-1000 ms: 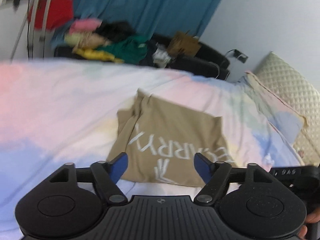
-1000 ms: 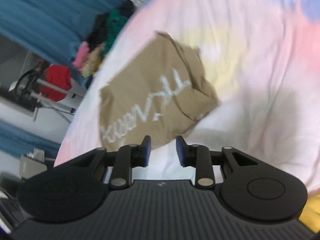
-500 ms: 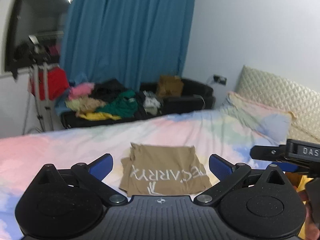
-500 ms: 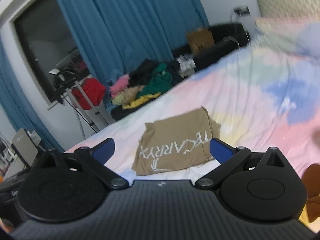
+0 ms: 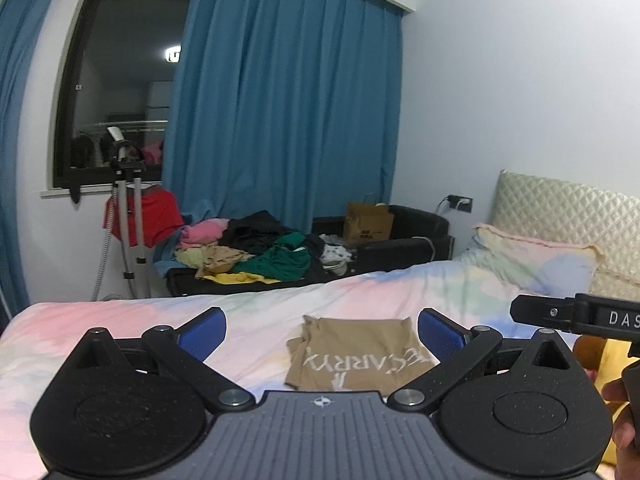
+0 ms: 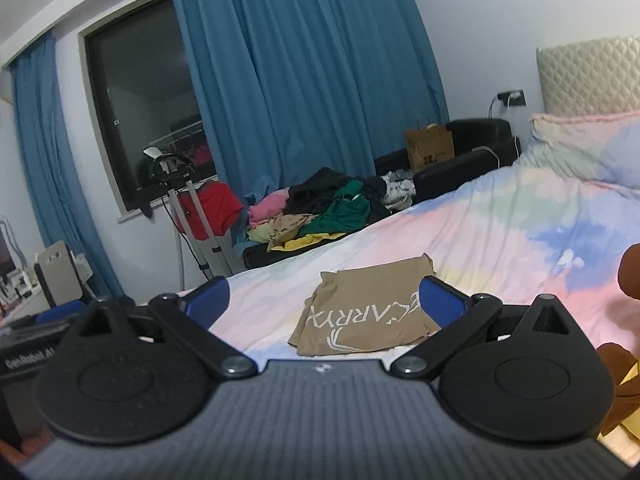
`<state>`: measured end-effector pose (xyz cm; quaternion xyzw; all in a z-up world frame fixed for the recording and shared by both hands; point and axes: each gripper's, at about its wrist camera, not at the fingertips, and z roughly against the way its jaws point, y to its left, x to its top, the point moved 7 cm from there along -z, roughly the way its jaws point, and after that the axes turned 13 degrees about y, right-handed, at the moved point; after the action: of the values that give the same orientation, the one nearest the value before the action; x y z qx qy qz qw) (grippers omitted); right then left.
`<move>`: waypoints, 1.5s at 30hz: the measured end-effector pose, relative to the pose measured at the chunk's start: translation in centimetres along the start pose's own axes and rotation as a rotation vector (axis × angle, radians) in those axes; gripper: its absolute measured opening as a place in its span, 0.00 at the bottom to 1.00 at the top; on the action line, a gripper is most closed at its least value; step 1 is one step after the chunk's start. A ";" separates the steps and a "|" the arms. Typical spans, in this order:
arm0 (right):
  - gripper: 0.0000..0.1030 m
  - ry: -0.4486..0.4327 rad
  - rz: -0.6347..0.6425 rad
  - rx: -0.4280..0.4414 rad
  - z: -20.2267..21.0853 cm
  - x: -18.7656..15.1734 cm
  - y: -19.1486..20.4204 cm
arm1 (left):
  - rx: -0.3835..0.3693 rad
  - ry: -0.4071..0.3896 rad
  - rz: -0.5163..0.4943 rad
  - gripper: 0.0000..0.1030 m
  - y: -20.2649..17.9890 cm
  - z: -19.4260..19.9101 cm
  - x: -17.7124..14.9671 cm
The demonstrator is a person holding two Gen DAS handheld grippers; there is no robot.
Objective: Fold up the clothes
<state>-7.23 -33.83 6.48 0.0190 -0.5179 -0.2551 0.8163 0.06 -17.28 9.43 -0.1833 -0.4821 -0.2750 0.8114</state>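
Observation:
A tan T-shirt (image 5: 360, 350) with white lettering lies folded into a rectangle on the pastel bedspread (image 5: 120, 320); it also shows in the right wrist view (image 6: 368, 308). My left gripper (image 5: 322, 332) is open and empty, held back from the shirt on its near side. My right gripper (image 6: 324, 300) is open and empty, also held back from the shirt. Part of the right gripper's body (image 5: 580, 316) shows at the right edge of the left wrist view.
A pile of unfolded clothes (image 5: 256, 252) lies on a black couch (image 5: 400, 240) beyond the bed, with a brown paper bag (image 5: 368, 222). A garment steamer stand (image 5: 128, 216) with a red garment stands by the window. A pillow (image 5: 532, 260) and headboard (image 5: 568, 212) are at right.
Both grippers have pulled back and tilted up from the shirt. The right jaws went from nearly shut to wide open and the left jaws opened wider. The shirt stays folded on the bed.

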 end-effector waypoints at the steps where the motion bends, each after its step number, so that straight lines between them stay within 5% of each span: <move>1: 1.00 -0.005 0.008 -0.005 0.1 -0.4 0.2 | 0.003 0.002 -0.005 1.00 0.1 0.3 -0.4; 24: 1.00 0.004 0.110 -0.097 -5.4 -7.6 2.6 | 0.039 0.022 -0.035 1.00 2.8 -1.5 -6.8; 45: 1.00 -0.021 0.118 -0.140 -5.7 -8.3 2.3 | 0.041 0.049 0.027 1.00 3.4 -3.1 -9.1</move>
<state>-4.19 -29.53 -2.40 -0.0715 -0.5076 -0.2423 0.8238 0.80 -13.97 -0.16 -0.1664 -0.4649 -0.2586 0.8302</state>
